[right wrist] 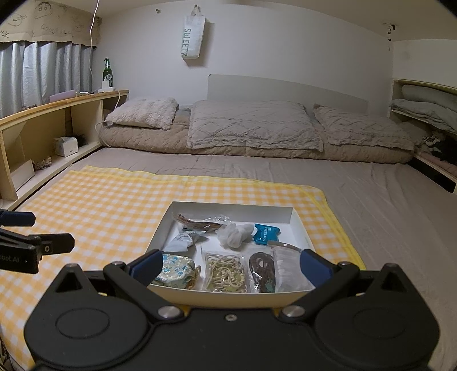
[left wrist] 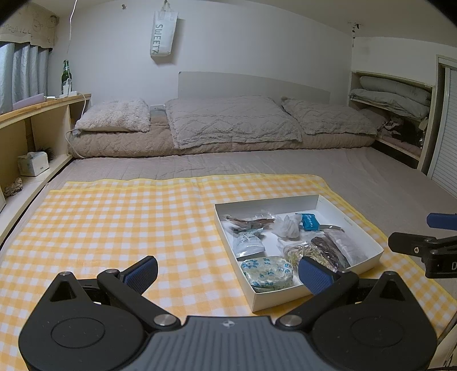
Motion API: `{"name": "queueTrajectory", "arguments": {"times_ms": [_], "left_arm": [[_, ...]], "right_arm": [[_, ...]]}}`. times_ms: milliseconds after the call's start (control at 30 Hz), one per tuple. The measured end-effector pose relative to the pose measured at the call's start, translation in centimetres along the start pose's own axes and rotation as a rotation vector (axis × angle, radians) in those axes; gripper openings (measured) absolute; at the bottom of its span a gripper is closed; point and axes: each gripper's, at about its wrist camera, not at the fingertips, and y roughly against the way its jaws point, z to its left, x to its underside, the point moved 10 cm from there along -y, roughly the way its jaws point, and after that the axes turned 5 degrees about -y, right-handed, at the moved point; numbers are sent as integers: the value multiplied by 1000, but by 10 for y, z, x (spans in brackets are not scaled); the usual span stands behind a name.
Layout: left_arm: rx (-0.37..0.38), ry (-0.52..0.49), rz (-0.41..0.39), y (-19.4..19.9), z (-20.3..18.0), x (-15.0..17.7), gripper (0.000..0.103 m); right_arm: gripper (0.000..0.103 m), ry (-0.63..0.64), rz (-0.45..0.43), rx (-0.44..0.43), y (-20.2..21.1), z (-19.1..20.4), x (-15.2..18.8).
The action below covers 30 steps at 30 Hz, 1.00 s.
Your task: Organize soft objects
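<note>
Resting on yellow checked cloth (right wrist: 108,205), one white tray (right wrist: 297,228), holding one blue-flowered pouch (right wrist: 174,272), one crumpled white wad (right wrist: 234,234), one blue packet (right wrist: 265,232), two bagged cord bundles, left gripper (left wrist: 228,274) spread, empty, right gripper (right wrist: 228,264) spread, empty.

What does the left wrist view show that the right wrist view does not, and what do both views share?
Only the left wrist view shows the white louvered door at the right edge and the open left gripper from behind.

Only the right wrist view shows the cartoon figure drawn on the beige curtain valance, with the open right gripper reaching over the box's near wall.

Both show the white shallow cardboard box of small soft items on the yellow checked cloth, the floral fabric pouch and the green glass bottle.
</note>
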Motion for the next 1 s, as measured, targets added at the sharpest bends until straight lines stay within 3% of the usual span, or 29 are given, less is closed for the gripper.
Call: {"name": "queueTrajectory", "arguments": {"times_ms": [1000], "left_arm": [[0, 7, 2, 0, -1, 1, 103]], "right_arm": [[103, 2, 2, 0, 0, 1, 0]]}}
